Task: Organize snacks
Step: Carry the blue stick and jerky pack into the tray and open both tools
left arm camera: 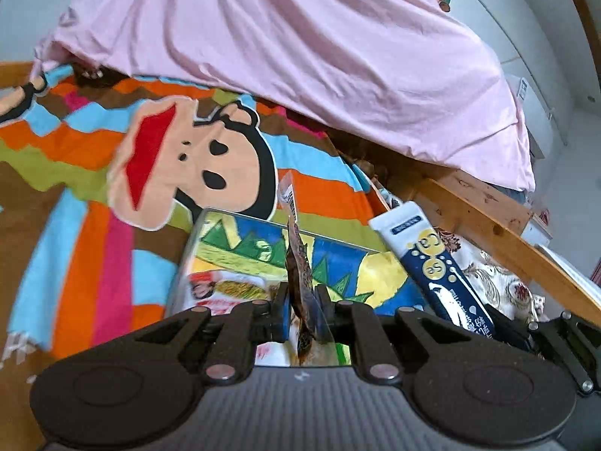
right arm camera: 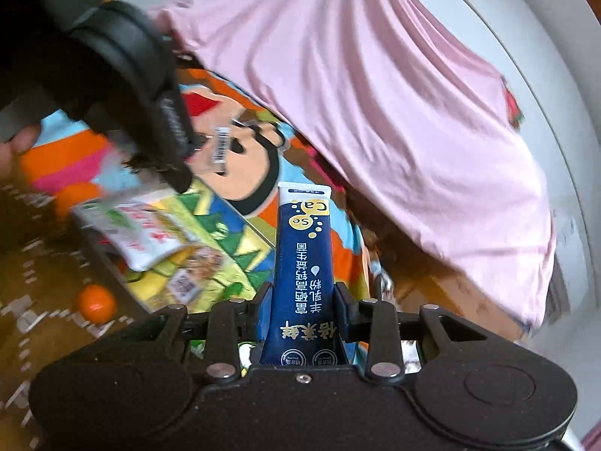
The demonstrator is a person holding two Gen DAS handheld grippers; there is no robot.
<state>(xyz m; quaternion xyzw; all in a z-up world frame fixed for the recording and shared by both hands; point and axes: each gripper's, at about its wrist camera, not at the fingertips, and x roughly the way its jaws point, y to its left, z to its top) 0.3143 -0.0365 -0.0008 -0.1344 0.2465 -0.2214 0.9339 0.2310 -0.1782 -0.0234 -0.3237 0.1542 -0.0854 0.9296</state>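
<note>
Currently my left gripper [left arm camera: 302, 310] is clamped on a thin brown snack packet [left arm camera: 298, 263], edge-on, long axis running away. My right gripper [right arm camera: 302, 300] grips a navy stick sachet [right arm camera: 302, 263], pointing far, above the colourful box [left arm camera: 240, 259].

Home bedrm: wood bed frame [left arm camera: 484, 210], cartoon blanket [left arm camera: 112, 195], pink sheet [left arm camera: 300, 56].

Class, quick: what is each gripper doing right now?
Left gripper: shut on a thin brown snack packet.
Right gripper: shut on a blue sachet.
</note>
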